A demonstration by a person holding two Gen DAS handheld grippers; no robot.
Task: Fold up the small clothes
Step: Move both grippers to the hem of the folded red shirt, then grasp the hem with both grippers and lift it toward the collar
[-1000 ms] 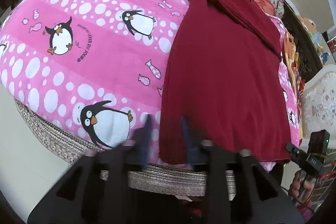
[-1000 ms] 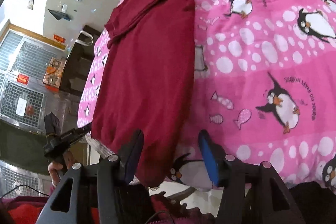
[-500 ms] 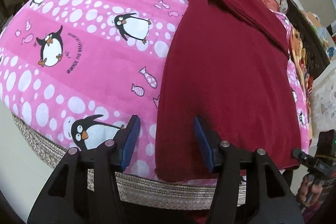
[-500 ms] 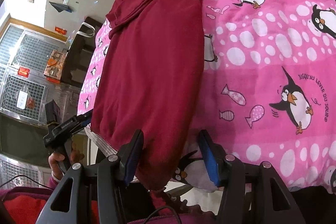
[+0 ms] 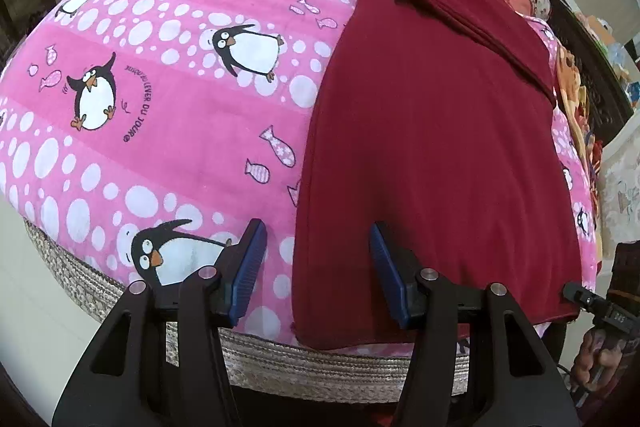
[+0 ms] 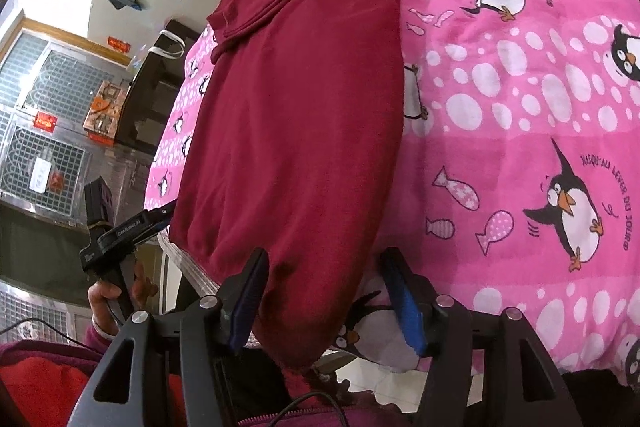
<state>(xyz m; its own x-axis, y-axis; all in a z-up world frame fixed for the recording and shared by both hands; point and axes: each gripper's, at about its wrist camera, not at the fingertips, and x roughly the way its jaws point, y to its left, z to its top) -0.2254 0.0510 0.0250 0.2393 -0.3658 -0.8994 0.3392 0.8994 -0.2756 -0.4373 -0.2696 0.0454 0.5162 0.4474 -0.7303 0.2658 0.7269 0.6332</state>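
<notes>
The dark red garment [image 5: 432, 155] was a soft, matt knit cloth, faintly fuzzy. Under it the pink penguin blanket [image 5: 180, 115] looked like a fleecy, napped cloth with a printed pattern. At six o'clock of the blanket a woven straw mat [image 5: 320, 367] showed coarse and rough along the bed's edge. The left tool [image 5: 318, 267] had matt black plastic arms, bright metal rivets and ribbed blue rubbery pads [image 5: 250, 267]; the right tool [image 6: 324, 295] looked the same.
</notes>
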